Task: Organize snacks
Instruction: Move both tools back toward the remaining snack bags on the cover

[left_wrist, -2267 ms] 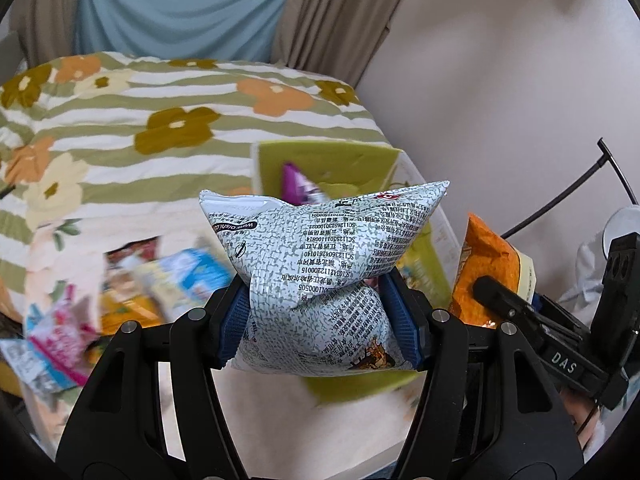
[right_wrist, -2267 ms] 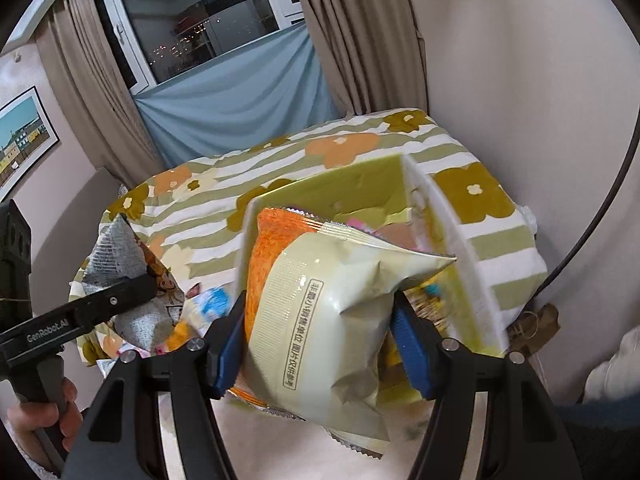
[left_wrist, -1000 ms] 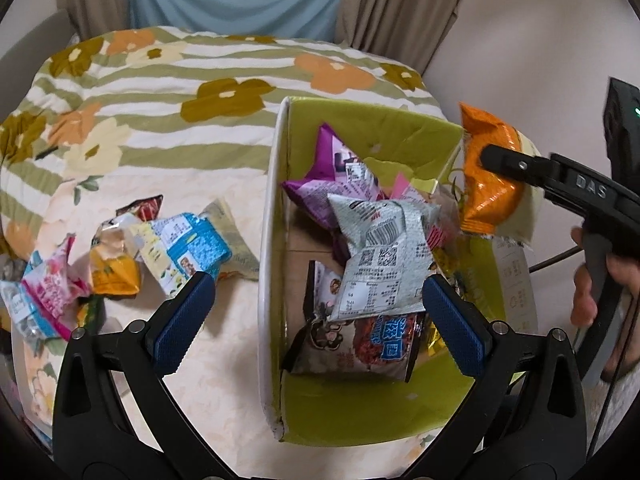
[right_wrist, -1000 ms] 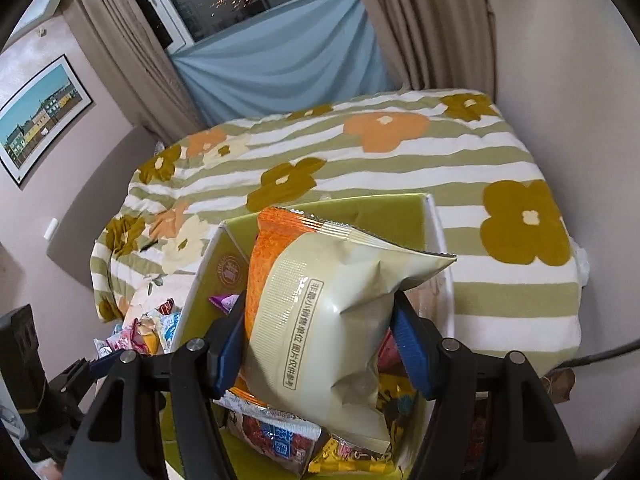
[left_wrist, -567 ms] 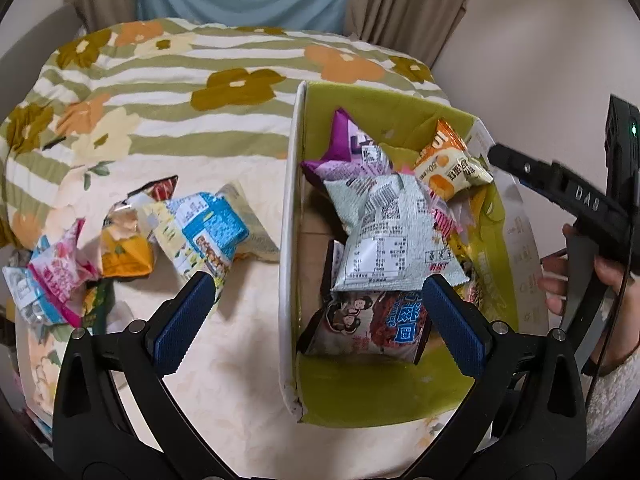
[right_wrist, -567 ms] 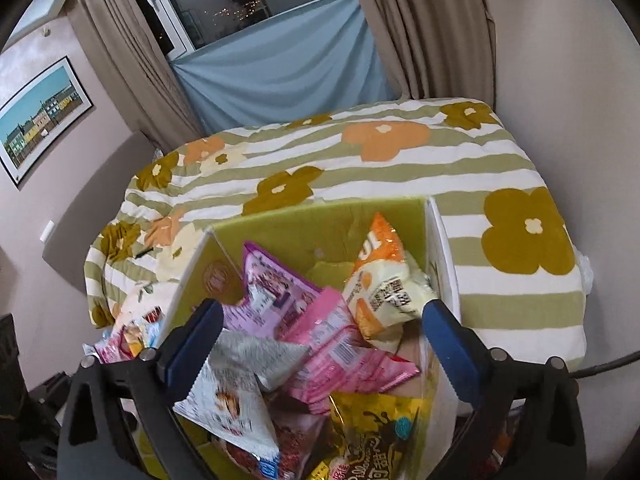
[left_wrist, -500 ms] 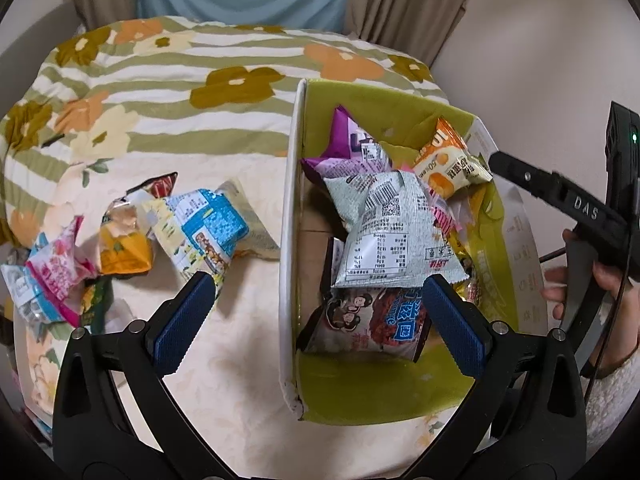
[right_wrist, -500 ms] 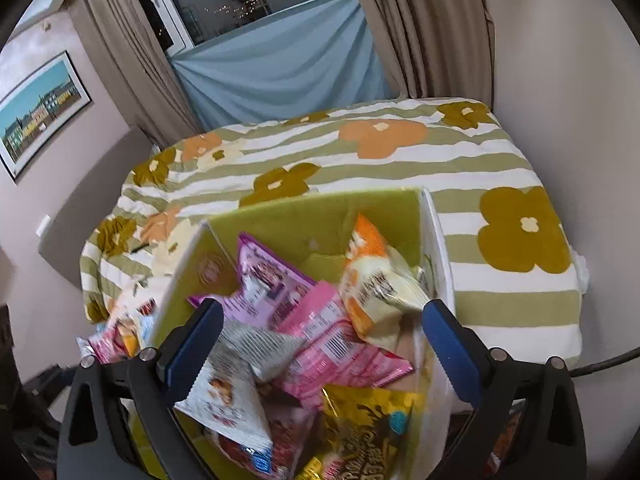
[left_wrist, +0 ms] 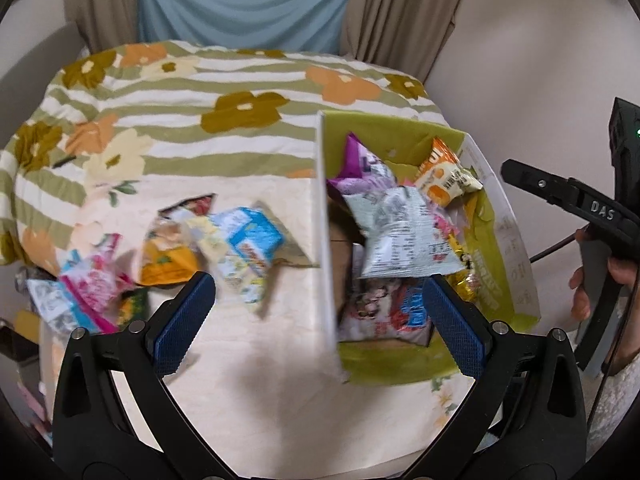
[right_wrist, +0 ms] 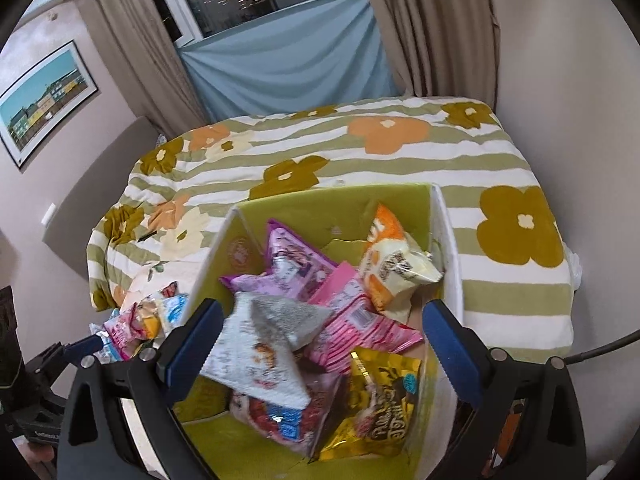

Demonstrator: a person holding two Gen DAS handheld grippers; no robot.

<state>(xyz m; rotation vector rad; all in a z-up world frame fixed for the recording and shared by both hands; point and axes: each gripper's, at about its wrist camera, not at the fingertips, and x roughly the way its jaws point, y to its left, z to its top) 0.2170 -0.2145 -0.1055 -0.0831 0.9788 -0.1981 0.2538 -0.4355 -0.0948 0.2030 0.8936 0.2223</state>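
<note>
Both bags having dropped into the green box [right_wrist: 332, 204], the left gripper [left_wrist: 320, 312] and right gripper [right_wrist: 320, 332] (jaws wide, empty) are hovering, ideally swinging toward the loose snacks [left_wrist: 248, 240] beside it.

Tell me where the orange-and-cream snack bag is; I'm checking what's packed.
In both views the orange-and-cream snack bag lies inside the green box, at its far right corner, beside the pink packet.

Loose snack packets [left_wrist: 224, 248] left of box [left_wrist: 325, 240] motion-blurred, print unreadable; lowest packets in box buried under others; hand [left_wrist: 600, 280] cut off at right edge.
</note>
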